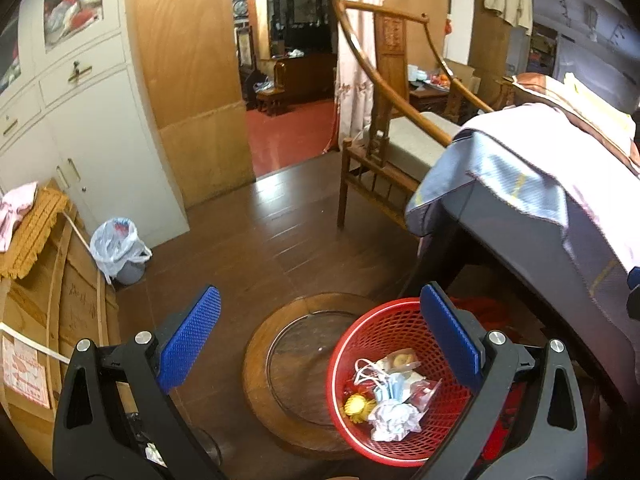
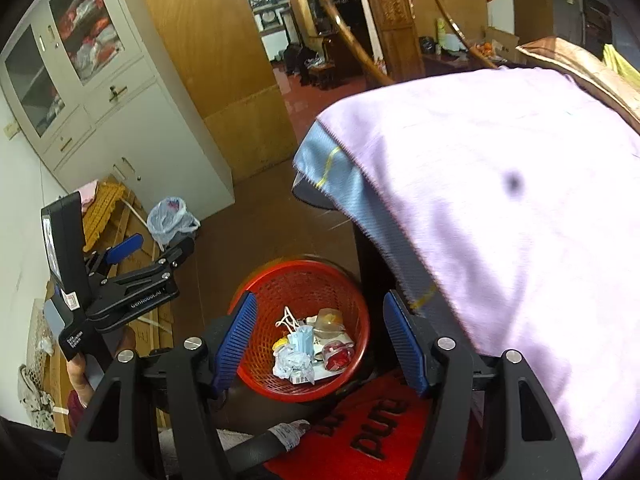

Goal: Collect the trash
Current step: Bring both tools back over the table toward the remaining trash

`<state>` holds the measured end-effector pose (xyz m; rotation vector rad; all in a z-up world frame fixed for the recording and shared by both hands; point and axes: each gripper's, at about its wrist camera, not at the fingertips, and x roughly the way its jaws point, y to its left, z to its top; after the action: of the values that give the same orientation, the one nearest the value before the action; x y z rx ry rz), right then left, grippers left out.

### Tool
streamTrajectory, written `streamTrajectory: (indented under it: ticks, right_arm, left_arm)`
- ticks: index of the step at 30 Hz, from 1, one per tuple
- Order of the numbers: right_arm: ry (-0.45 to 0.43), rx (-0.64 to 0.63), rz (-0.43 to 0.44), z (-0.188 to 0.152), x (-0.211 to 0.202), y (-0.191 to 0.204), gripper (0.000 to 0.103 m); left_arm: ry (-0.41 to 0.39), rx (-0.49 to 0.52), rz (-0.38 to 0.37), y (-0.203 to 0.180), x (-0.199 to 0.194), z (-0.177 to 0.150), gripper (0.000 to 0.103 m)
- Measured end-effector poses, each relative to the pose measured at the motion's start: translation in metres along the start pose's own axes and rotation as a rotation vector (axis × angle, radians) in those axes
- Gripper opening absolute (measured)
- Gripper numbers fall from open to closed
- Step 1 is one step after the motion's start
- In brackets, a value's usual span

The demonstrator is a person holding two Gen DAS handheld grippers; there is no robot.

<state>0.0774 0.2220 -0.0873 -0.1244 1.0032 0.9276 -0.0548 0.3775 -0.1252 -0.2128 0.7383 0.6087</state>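
A red mesh basket (image 1: 360,332) stands on the floor beside the table and holds trash: a crumpled paper ball (image 1: 394,420), blue face masks (image 1: 390,388), a yellow wrapper (image 1: 356,404) and clear packets. It also shows in the right wrist view (image 2: 304,280) with the same trash (image 2: 312,344). My left gripper (image 1: 320,340) is open and empty, above and left of the basket; it also shows from the side in the right wrist view (image 2: 156,244). My right gripper (image 2: 318,348) is open and empty, directly above the basket.
A table with a lilac cloth (image 2: 500,200) overhangs the basket on the right. A round wooden tray (image 1: 288,368) lies on the floor left of the basket. A lined bin (image 1: 116,248) stands by the white cabinet (image 1: 100,140). A wooden chair (image 1: 384,152) stands behind. A red mat (image 2: 372,436) lies below.
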Motion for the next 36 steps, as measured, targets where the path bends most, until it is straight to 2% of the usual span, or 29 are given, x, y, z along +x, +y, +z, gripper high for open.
streamTrajectory:
  ticks: [11,16,19,23,27,32,36]
  right_arm:
    - [-0.175,0.049,-0.013,-0.018,-0.083,-0.033,0.069]
    - [-0.273,0.095,-0.037,-0.036,-0.13,-0.061,0.069]
    - [-0.338,0.142,-0.063,-0.052,-0.161,-0.088,0.071]
    - [-0.404,0.205,-0.115,-0.079,-0.198,-0.126,0.073]
    - [-0.444,0.284,-0.211,-0.107,-0.23,-0.179,0.076]
    - [-0.454,0.406,-0.363,-0.134,-0.26,-0.253,0.078]
    - [-0.457,0.498,-0.44,-0.149,-0.273,-0.302,0.079]
  left_arm:
    - [-0.099,0.109,-0.028,-0.054,-0.061,0.014,0.096]
    - [-0.154,0.184,-0.043,-0.094,-0.095,0.016,0.096]
    - [-0.17,0.23,-0.079,-0.123,-0.111,0.015,0.096]
    - [-0.174,0.303,-0.142,-0.168,-0.125,0.011,0.096]
    - [-0.161,0.394,-0.217,-0.229,-0.128,0.009,0.096]
    - [-0.176,0.533,-0.276,-0.315,-0.126,0.012,0.096]
    - [-0.185,0.641,-0.345,-0.392,-0.122,0.018,0.096]
